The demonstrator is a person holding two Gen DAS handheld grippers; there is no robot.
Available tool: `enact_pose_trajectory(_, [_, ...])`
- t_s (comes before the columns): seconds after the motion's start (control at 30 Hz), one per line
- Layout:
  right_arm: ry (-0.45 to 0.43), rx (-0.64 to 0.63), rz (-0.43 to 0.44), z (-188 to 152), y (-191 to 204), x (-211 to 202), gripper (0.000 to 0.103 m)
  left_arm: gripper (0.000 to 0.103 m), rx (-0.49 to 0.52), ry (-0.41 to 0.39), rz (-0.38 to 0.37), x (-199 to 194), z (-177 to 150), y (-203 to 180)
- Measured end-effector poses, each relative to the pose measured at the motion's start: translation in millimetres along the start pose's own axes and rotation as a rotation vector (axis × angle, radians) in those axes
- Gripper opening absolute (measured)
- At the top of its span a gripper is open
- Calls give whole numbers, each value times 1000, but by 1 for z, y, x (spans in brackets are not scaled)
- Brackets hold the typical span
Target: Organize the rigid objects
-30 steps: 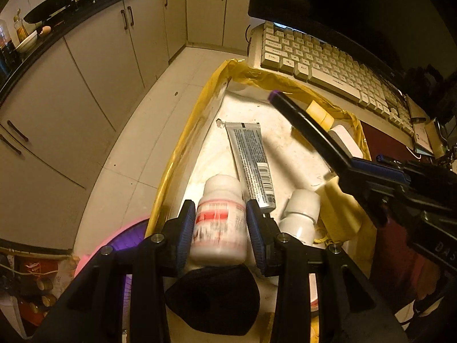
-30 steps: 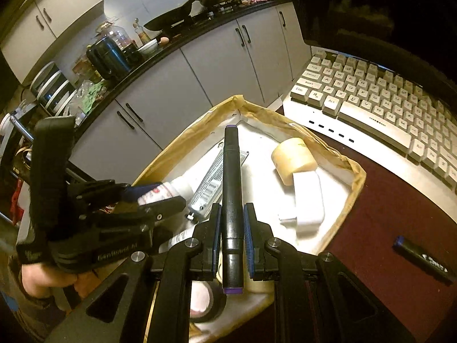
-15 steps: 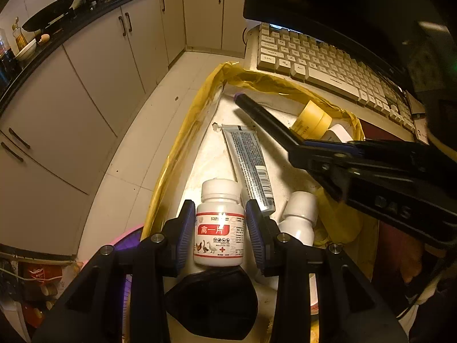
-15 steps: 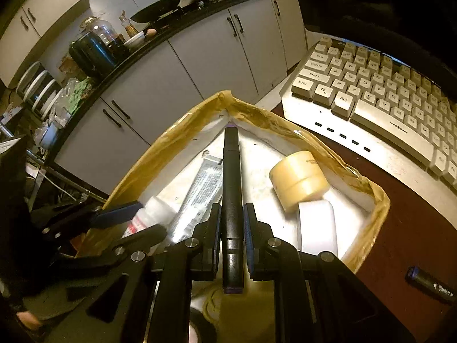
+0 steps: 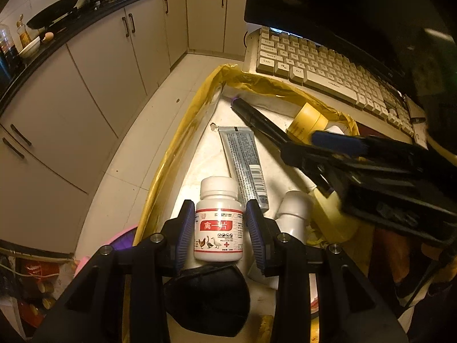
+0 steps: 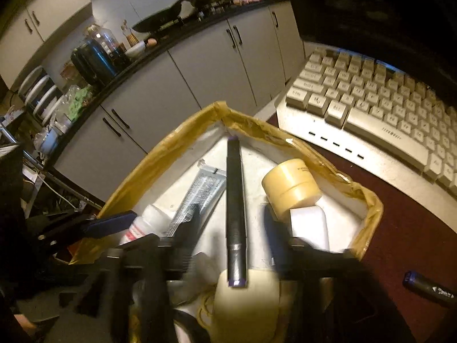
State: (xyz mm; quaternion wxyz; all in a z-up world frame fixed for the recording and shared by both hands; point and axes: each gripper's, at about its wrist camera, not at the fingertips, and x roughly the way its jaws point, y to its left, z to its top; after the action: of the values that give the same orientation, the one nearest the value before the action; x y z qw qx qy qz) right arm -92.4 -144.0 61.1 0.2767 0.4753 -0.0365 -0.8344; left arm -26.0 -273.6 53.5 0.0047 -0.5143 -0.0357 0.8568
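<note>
A box [image 5: 182,143] lined with yellow tape holds several items. My left gripper [image 5: 219,227] stands around a white pill bottle with a red label [image 5: 218,220]; its pads sit just off the bottle's sides. My right gripper [image 6: 231,223] is open over the box, its jaws blurred and spread. A black marker with purple ends [image 6: 235,200] lies between them, its far tip in the box corner; it also shows in the left wrist view [image 5: 257,120]. A grey tube [image 5: 245,163], a yellow tape roll [image 6: 291,188] and a white block [image 6: 310,225] lie in the box.
A white keyboard [image 6: 371,108] lies beyond the box on the dark red table [image 6: 400,243]. Another black marker [image 6: 431,287] lies on the table at right. A second white bottle [image 5: 294,214] and a black tape roll [image 5: 208,300] are in the box. Kitchen cabinets [image 5: 100,71] stand at left.
My right gripper has opened and let go of the black marker, which now rests in the box. My left gripper's pads have spread slightly off the pill bottle.
</note>
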Motion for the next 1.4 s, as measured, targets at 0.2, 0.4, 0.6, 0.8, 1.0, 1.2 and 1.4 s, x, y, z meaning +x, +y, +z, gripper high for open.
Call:
enact_pose_trajectory(0.2, [-92, 31, 41, -19, -6, -50, 62, 69, -42, -44, -34, -19, -4, -2])
enact_pose_trajectory(0.4, [-108, 92, 54, -51, -15, -79, 77, 75, -36, -57, -40, -38, -16, -13])
enact_pose_trajectory(0.6, [-55, 48, 18, -70, -6, -82, 95, 83, -12, -37, -62, -52, -40, -29])
enact_pose_trajectory(0.8, [-62, 26, -20, -93, -6, -94, 102, 83, 13, -68, 56, -69, -61, -42])
enact_pose_trajectory(1.0, [-101, 20, -3, -93, -2, -107, 102, 83, -42, -84, 142, -79, -76, -38])
enact_pose_trajectory(1.2, [-92, -16, 9, -98, 10, -103, 102, 83, -80, -85, 206, -80, -80, -33])
enact_pose_trajectory(1.4, [-87, -19, 15, -99, 12, -102, 102, 83, -97, -80, 218, -79, -82, -34])
